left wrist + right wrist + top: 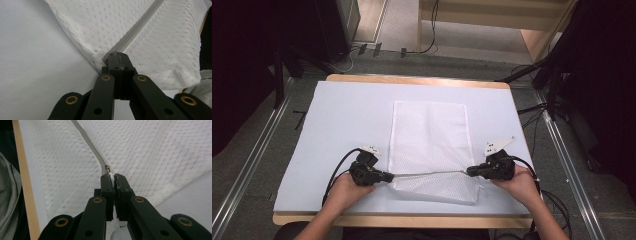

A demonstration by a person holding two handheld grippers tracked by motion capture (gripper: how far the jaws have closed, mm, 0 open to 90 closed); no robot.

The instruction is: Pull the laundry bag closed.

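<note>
A white mesh bag (429, 135) lies flat in the middle of the table, its near end lifted and folded along a grey zipper (427, 173). My left gripper (390, 176) is shut on the zipper's left end (117, 53), where the mesh (105, 27) bunches at the pads. My right gripper (470, 171) is shut on the zipper's right end (110, 176), just behind the small metal slider (107, 168). The zipper is stretched taut between the two grippers, above the table. Below it a flap of mesh (437, 190) hangs toward the front edge.
A pale sheet (342, 125) covers the wooden table (412, 80), with bare room left and right of the bag. The table's front edge (402, 220) runs close under the hands. Cables (337, 172) trail from both grippers. Dark stands and floor rails surround the table.
</note>
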